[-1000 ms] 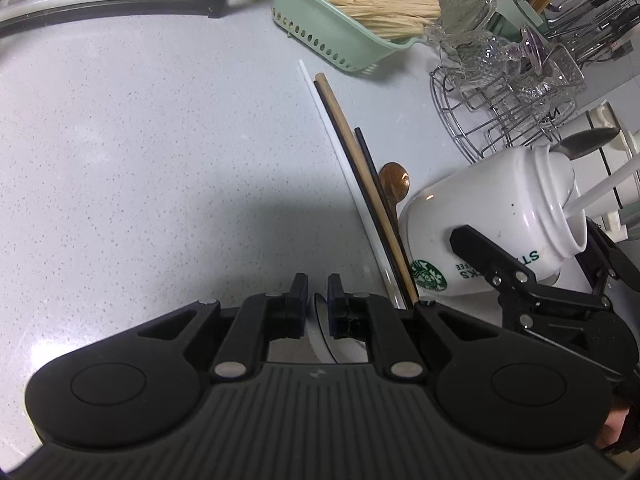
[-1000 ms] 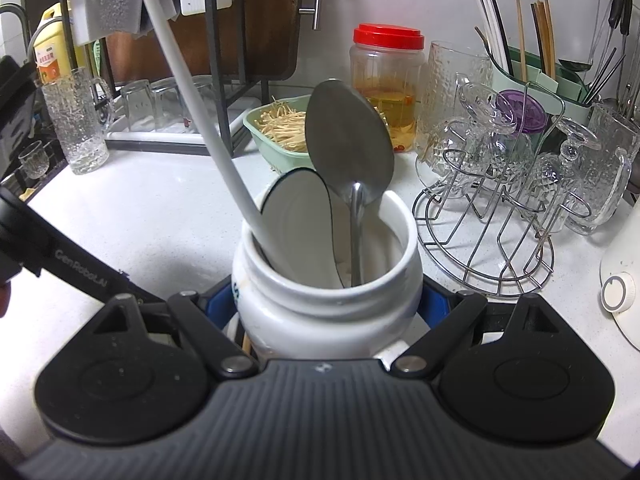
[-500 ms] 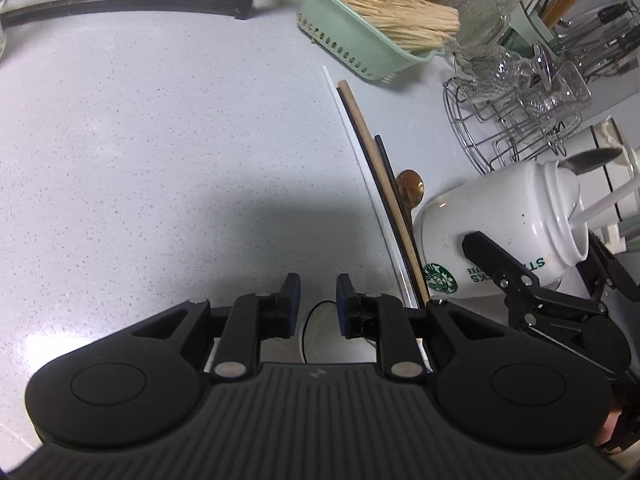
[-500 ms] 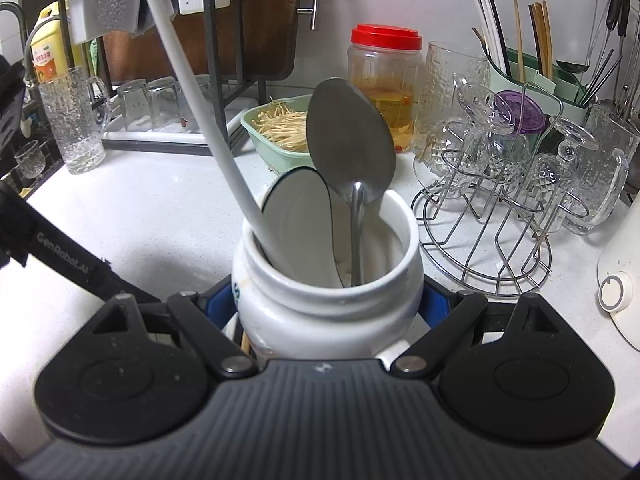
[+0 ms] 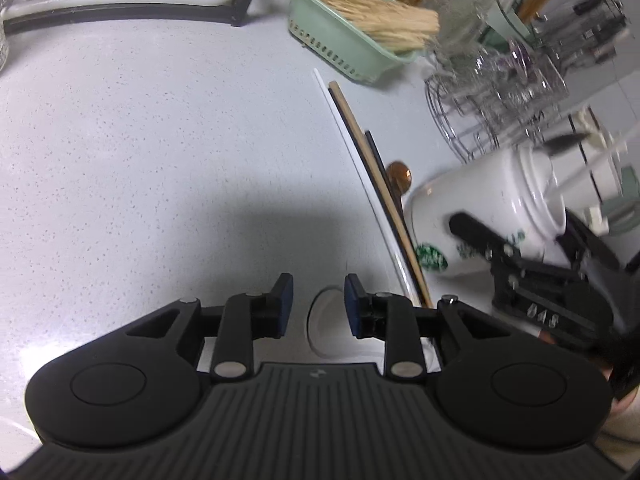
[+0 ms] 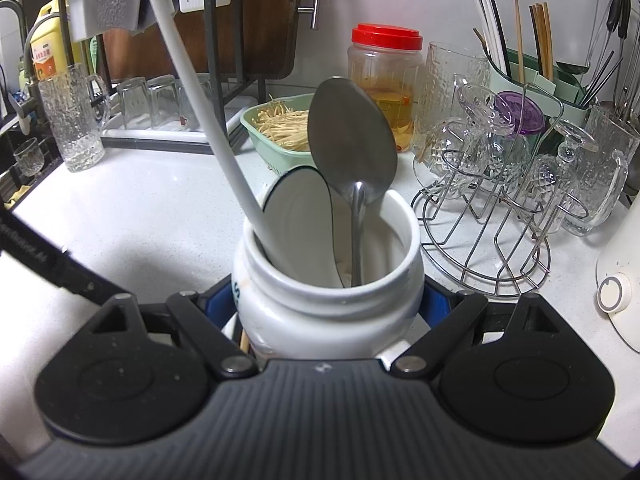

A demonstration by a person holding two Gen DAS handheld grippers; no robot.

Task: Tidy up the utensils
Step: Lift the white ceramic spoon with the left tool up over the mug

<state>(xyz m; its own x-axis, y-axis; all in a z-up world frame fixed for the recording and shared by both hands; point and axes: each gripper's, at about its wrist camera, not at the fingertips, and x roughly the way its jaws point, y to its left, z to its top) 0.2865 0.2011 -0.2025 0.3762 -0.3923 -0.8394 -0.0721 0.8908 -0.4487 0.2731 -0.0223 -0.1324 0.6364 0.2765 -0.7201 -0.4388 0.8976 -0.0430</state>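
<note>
1. The left claw [image 5: 316,304] stood partly open above the bench [image 5: 140,160], its jaws having just been opening, with nothing pressed between the pads; a white spoon bowl [image 5: 326,322] lay on the bench right under the gap.
2. The right claw [image 6: 328,304] was clamped on the white mug [image 6: 328,296], both blue pads against its sides, and the mug was tilted, with its mouth leaning away from the left claw.
3. Inside the mug stood a metal spoon [image 6: 352,148], a white spoon [image 6: 300,224] and a long white handle [image 6: 192,92].
4. Just beside the mug, on its left-claw side, loose chopsticks [image 5: 372,184] and a small brown spoon [image 5: 400,174] lay on the bench; these looked like the pieces left to gather.
5. To do the step well, I judged the left claw should come down squarely over one piece, close near its end, and lift it clear of its neighbours; the mug should stay steady so the mouth is easy to reach.
6. The chopsticks lay touching one another, so picking one alone could drag the rest.
7. Beyond the mug, a green basket [image 5: 340,40] of pale sticks sat near the chopstick tips.
8. Further from the mug, a wire rack [image 6: 484,240] of glasses, a red-lidded jar [image 6: 384,80] and a green chopstick holder [image 6: 532,80] crowded the far side; a wide swing there risked striking glass.
</note>
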